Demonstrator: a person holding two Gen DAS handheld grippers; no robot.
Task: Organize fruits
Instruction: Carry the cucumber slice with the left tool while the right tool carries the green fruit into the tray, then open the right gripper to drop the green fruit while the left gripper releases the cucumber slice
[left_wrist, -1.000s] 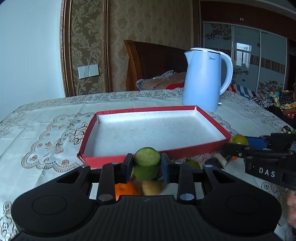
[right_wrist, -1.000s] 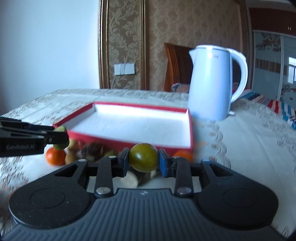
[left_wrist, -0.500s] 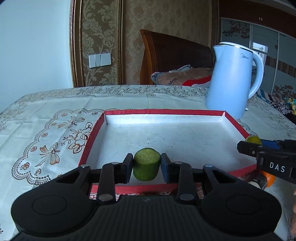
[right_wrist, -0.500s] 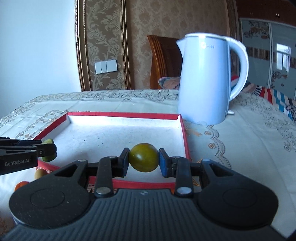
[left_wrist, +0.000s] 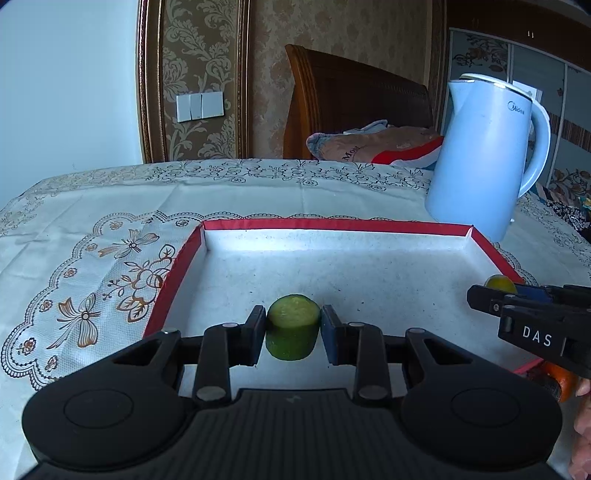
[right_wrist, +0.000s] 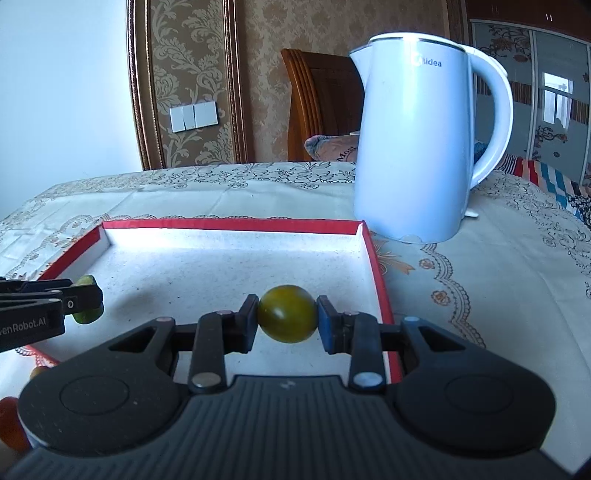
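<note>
in the last second i have carried both loads forward, off the heap of loose fruit at the near edge of the worktop and in over the shallow red-walled cardboard tray with the pale speckled floor (left_wrist: 369, 223). a second ago the tray's near wall stood ahead of both grippers; now it has dropped below my left gripper's body and only the tray floor shows under the fingers.

my left gripper (left_wrist: 293, 329) is clamped on the short green cut cucumber cylinder (left_wrist: 293, 326), cut face up, over the near left part of the tray. my right gripper (right_wrist: 287, 320) pinches the round olive-green tomato-like fruit (right_wrist: 287, 318) over the near right part, close to the right wall. whether either piece touches the floor i cannot tell; both look just above it.

so the carry seems done and the release is what remains. i judge the round fruit may roll once freed, so it wants lowering first. the tray floor has nothing lying on it, and an orange fruit (left_wrist: 561, 376) waits outside the near wall, so the sorting has barely begun. the pale blue electric kettle (right_wrist: 417, 147) stands beyond the tray's far right corner, clear of my path.
</note>
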